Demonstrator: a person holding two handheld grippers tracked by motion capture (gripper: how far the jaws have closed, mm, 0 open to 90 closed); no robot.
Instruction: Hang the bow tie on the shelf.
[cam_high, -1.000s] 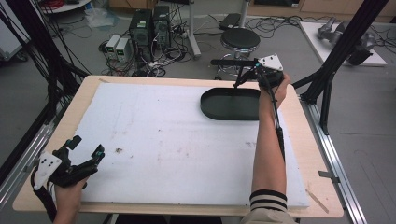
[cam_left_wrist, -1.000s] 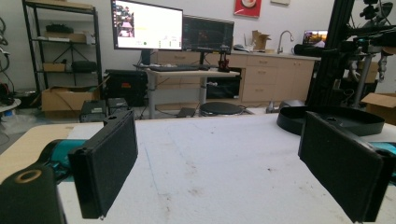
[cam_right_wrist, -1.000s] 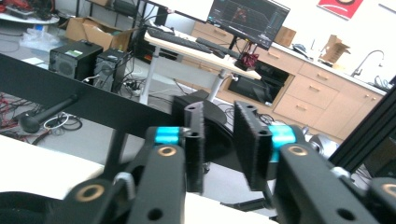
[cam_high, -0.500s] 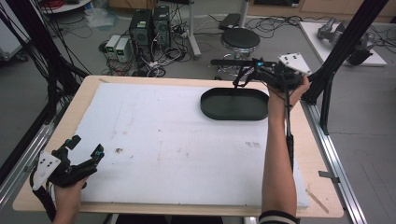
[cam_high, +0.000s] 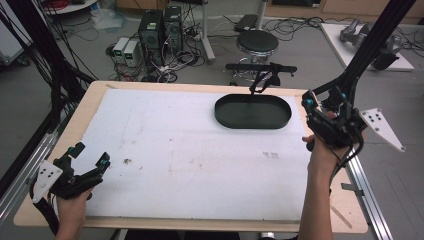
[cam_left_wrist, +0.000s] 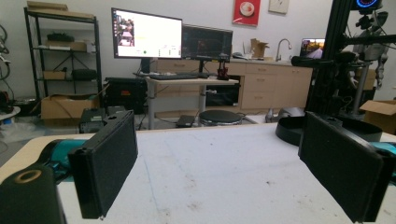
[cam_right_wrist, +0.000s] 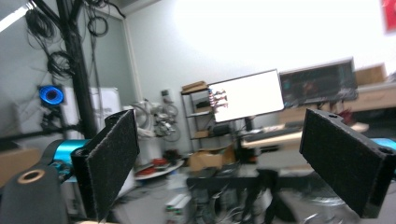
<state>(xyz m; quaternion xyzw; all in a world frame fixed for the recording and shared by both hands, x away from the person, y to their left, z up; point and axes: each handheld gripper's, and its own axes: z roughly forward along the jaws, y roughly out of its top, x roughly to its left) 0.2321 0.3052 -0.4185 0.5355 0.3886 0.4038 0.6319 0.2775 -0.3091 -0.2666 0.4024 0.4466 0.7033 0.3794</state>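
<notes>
My left gripper (cam_high: 90, 167) rests near me with jaws spread, empty. My right gripper (cam_high: 320, 107), jaws just opened, holds nothing beside the black oval plastic tray (cam_high: 253, 111) at the white mat's (cam_high: 175, 150) far side. It looks light, stiff, slick; I'd pinch its raised rim.

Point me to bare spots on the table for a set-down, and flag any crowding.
Most of the white mat is bare: the whole stretch from the left gripper at the near-left corner across to the right gripper at the right edge. The back-left quarter is free too. Only the back-right is taken, by the black oval tray, itself empty.
</notes>
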